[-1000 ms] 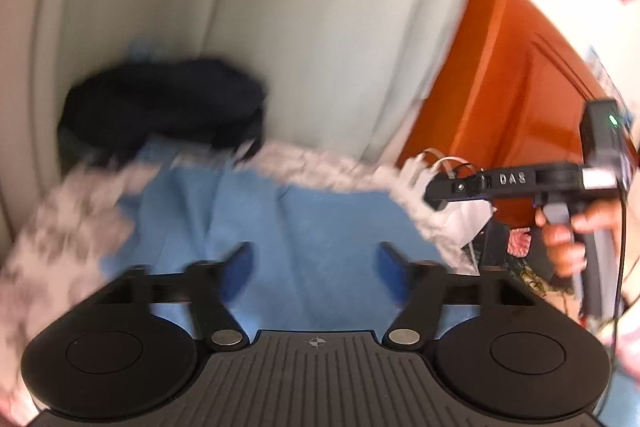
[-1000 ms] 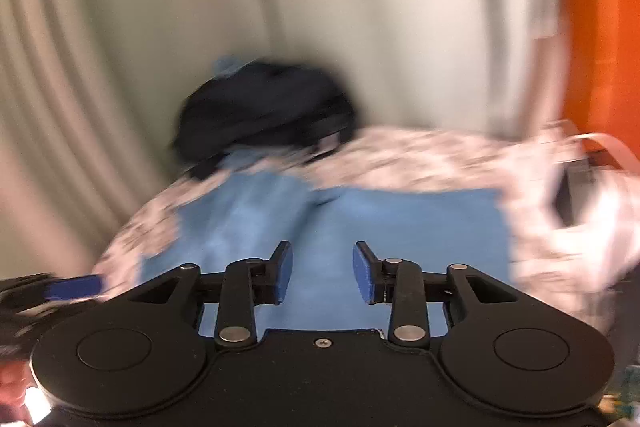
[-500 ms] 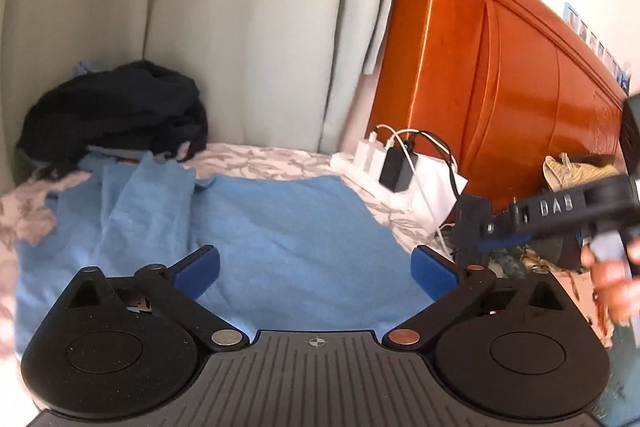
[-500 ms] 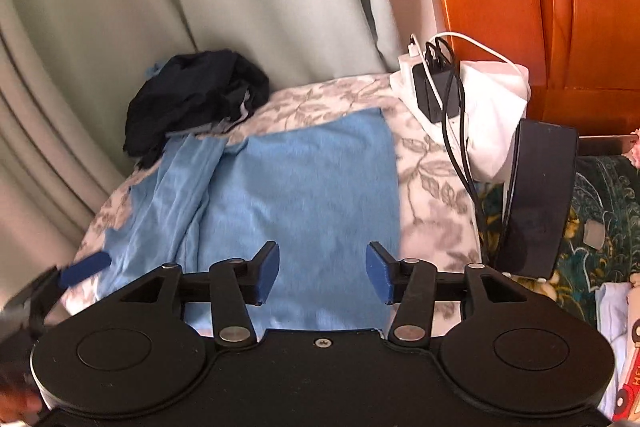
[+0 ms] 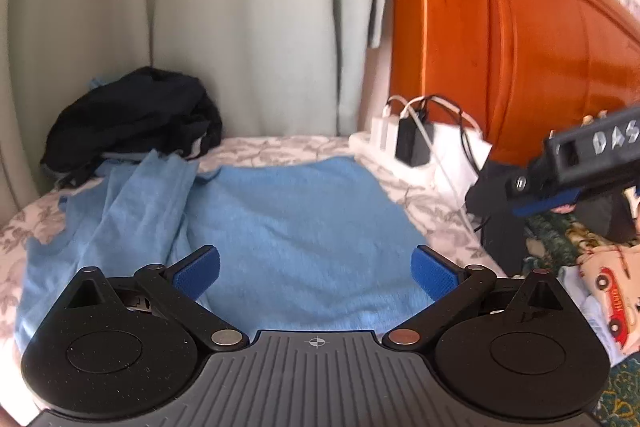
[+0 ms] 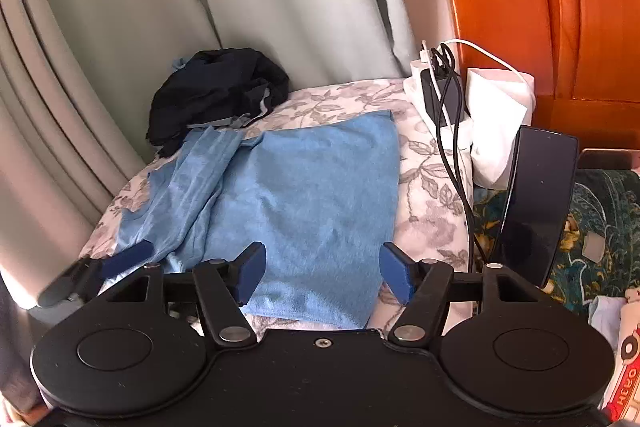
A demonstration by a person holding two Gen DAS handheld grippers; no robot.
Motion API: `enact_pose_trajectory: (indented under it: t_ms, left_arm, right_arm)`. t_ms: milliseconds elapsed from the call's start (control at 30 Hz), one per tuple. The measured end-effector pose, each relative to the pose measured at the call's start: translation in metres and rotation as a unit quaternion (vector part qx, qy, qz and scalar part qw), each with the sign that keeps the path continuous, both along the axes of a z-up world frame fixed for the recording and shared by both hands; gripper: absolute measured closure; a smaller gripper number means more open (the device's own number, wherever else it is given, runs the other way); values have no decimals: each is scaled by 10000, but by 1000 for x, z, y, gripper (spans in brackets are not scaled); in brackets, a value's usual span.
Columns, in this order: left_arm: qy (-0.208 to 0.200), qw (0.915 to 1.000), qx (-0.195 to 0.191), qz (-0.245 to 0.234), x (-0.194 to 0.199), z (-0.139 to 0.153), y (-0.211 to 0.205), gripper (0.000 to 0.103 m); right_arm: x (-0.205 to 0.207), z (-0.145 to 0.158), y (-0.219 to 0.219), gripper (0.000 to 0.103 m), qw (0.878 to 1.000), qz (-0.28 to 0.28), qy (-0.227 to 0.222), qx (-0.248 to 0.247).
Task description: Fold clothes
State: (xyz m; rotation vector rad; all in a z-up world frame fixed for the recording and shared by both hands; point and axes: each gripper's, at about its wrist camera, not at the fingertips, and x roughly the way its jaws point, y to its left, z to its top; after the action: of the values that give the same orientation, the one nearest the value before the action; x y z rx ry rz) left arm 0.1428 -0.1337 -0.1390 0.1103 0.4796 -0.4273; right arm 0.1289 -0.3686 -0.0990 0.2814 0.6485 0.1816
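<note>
A light blue garment point(image 5: 288, 227) point(image 6: 312, 195) lies spread on a floral-covered surface point(image 5: 288, 147) point(image 6: 432, 211), its left part bunched in folds. My left gripper point(image 5: 316, 273) hovers over the garment's near edge, jaws wide open and empty. My right gripper point(image 6: 322, 277) hangs above the garment's near right corner; its jaws are opening and nothing sits between them. The right gripper's finger also pokes into the left wrist view at the right point(image 5: 560, 187). The left gripper's blue fingertip shows at the lower left of the right wrist view point(image 6: 128, 259).
A dark pile of clothes point(image 5: 132, 115) point(image 6: 216, 91) sits at the back by pale curtains. A white power strip with chargers and cables point(image 5: 416, 139) point(image 6: 440, 95), a black device point(image 6: 532, 203) and an orange wooden headboard point(image 5: 500, 39) stand to the right.
Both grippers have opened wider and dropped closer to the blue garment. The views swung from the curtain toward the headboard side, and the motion blur has cleared.
</note>
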Motion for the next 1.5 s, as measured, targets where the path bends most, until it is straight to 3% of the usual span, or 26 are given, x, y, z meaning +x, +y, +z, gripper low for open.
enact_pose_trajectory:
  t_ms: [133,467,767,933,1100,1500]
  left_arm:
    - [-34,9999,102,14,-7,-12,-18,0]
    - [-532,9947,876,-130,-30,-36,-75,0]
    - [-396,9928,1080,-346,-25,-47,-100,2]
    - [-277,9926,1087,-462,-23,-51,-105,7]
    - [-66,9916,1165,-567,-20,-56,-108,25]
    - [-57,9881,1267,-868,-26,-52,-112,36]
  right_arm:
    - [8,3,-2,38,9998,121,17,-139]
    - [23,4,-6,35,9993,202,26,-298]
    - [24,-1,-16,35,9992,146,106,-352]
    - [27,-2,-21,35,9993,117,123,-336]
    - [29,-4,-23,35,9993,114,137,-337]
    - [33,-8,-23,35,9993,118,180,-301]
